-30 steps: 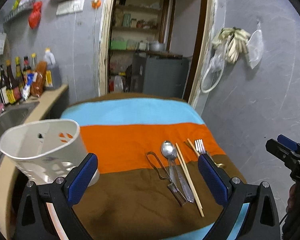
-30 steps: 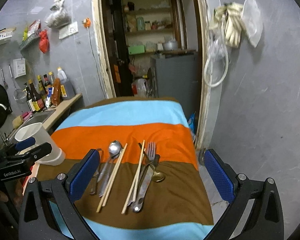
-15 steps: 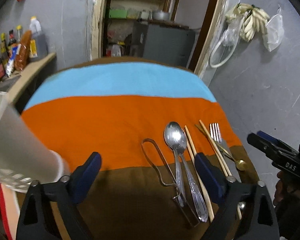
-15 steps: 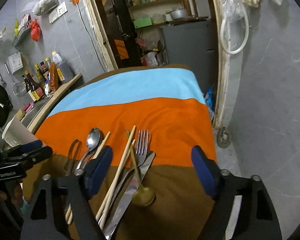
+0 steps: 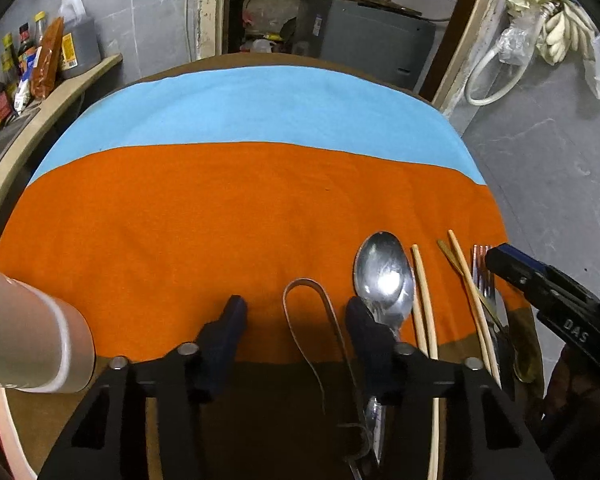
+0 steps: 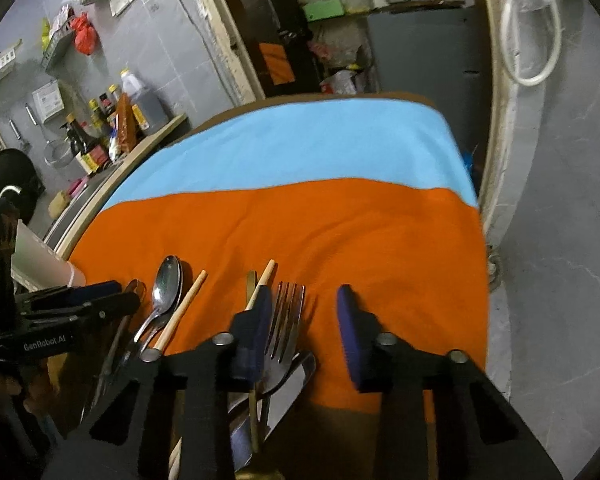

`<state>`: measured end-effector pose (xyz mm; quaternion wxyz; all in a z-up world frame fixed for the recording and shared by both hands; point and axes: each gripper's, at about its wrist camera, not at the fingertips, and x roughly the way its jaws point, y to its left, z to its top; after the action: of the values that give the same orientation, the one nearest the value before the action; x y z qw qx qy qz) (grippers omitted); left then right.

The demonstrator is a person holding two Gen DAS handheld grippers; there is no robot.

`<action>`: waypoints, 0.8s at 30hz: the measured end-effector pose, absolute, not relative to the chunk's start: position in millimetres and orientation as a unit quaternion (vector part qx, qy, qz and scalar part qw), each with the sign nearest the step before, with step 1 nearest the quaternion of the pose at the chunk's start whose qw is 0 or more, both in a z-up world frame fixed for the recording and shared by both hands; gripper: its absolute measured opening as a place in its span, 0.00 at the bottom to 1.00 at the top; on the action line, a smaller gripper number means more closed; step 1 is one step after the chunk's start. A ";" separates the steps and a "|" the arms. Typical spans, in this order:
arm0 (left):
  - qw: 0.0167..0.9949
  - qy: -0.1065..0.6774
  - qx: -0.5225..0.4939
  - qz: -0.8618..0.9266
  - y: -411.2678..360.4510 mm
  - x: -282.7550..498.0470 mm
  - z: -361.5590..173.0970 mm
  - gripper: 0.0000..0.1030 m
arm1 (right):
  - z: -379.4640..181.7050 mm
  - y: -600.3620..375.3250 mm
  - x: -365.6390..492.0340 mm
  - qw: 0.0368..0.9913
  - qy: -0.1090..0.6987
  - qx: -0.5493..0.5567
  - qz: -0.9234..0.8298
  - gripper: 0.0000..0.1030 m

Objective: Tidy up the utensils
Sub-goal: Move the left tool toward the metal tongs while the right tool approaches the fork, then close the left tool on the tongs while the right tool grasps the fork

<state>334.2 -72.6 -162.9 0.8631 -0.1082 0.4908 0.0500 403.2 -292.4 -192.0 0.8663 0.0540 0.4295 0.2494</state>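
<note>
A: Closing squarely on one piece matters most here. The fork (image 6: 286,320) lies at lower centre of the right wrist view, tines toward the top, its neck resting on a knife blade (image 6: 278,394) with a brass-coloured spoon handle (image 6: 253,360) crossing beside it.

B: And the right gripper (image 6: 304,334)?

A: Spread, nothing held. Its left pad (image 6: 256,336) sits just beside the fork's left edge; the other pad rests on bare orange cloth (image 6: 380,240). I'd shift it slightly left so only the fork is taken (the stack beneath could come along).

B: What about the other side?

A: The left gripper (image 5: 294,338) is also spread and empty, straddling a thin metal loop tool (image 5: 314,320) at lower centre of its view. The big spoon (image 5: 384,274) touches the right pad there, with chopsticks (image 5: 424,304) just right of it.

B: Where do they go?

A: Probably the white holder (image 5: 28,344), at the lower left edge, well apart from the utensils.
</note>
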 end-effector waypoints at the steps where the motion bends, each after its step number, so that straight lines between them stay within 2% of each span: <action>1: 0.862 0.493 -0.111 0.048 -70.7 334.6 -162.9 0.39 | -194.0 -289.8 405.5 0.863 0.433 0.055 0.256 0.21; 4: 0.854 0.505 -0.116 0.041 -71.6 340.5 -162.0 0.32 | -198.4 -287.3 408.0 0.855 0.439 0.058 0.270 0.21; 10: 0.840 0.529 -0.115 0.043 -74.9 351.1 -163.3 0.26 | -203.5 -290.9 411.1 0.843 0.451 0.058 0.287 0.16; 15: 0.832 0.538 -0.134 0.030 -71.0 355.3 -161.4 0.25 | -201.8 -287.1 413.0 0.836 0.461 0.050 0.293 0.13; 19: 0.831 0.531 -0.164 0.018 -64.5 349.1 -158.3 0.23 | -194.9 -285.7 410.7 0.836 0.459 0.049 0.296 0.04; 24: 0.844 0.510 -0.168 0.006 -62.8 333.3 -146.5 0.23 | -181.9 -286.2 399.8 0.842 0.450 0.055 0.291 0.03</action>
<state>333.3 -62.8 -146.5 0.8436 -0.1679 0.5100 0.0064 399.8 -286.2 -181.9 0.8425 0.0545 0.4499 0.2913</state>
